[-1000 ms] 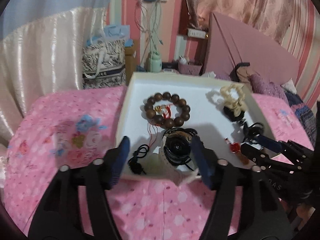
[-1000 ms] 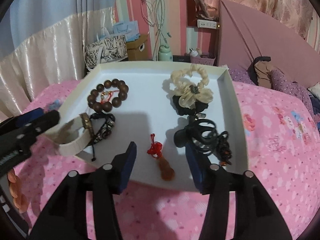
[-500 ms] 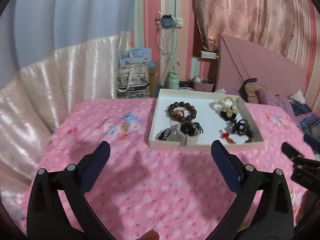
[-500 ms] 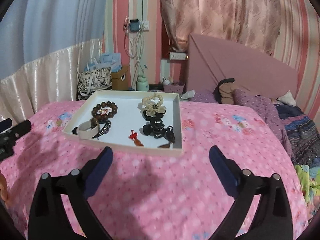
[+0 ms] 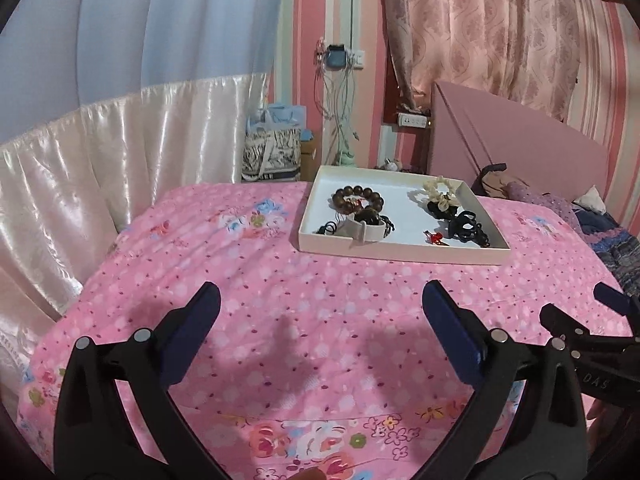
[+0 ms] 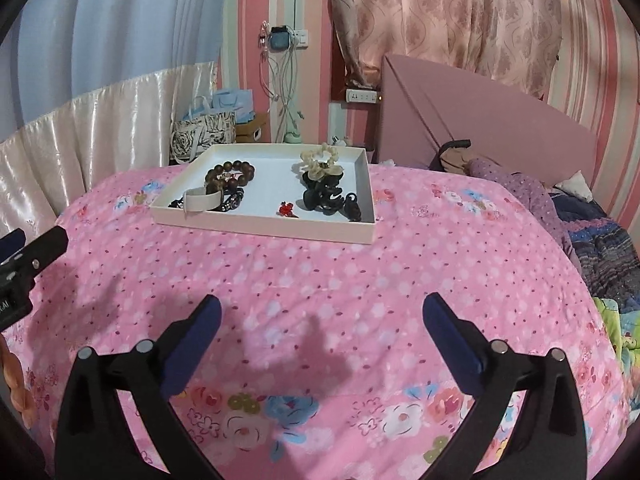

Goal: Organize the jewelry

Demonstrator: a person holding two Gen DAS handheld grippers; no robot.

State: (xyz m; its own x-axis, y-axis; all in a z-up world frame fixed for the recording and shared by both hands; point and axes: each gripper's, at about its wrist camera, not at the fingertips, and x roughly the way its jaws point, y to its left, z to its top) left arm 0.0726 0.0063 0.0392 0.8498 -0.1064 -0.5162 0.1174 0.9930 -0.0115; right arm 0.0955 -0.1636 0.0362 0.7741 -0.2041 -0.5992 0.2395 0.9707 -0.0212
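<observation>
A shallow white tray [image 5: 400, 254] [image 6: 260, 228] lies on the pink flowered bedspread, well ahead of both grippers. It holds a brown bead bracelet [image 5: 358, 200] [image 6: 230, 174], a white band [image 5: 362, 232] [image 6: 202, 200] with dark bracelets, a cream scrunchie [image 5: 438, 190] [image 6: 320, 160], black hair clips [image 5: 466, 226] [image 6: 324, 196] and a small red charm [image 5: 434, 237] [image 6: 286, 209]. My left gripper [image 5: 320, 292] [image 6: 32, 256] hangs open and empty over the bedspread. To its right, my right gripper [image 6: 322, 303] [image 5: 600, 320] is also open and empty.
A pink headboard [image 6: 460, 120] and heaped clothes and blankets [image 6: 600, 240] fill the right side. Shiny cream fabric [image 5: 100, 180] drapes along the left. Printed bags [image 6: 204, 136], a cardboard box and hanging cables stand behind the tray by the striped wall.
Both grippers have drawn back from the tray and spread their jaws wide. The white band and the red charm that sat between the jaws stay in the tray.
</observation>
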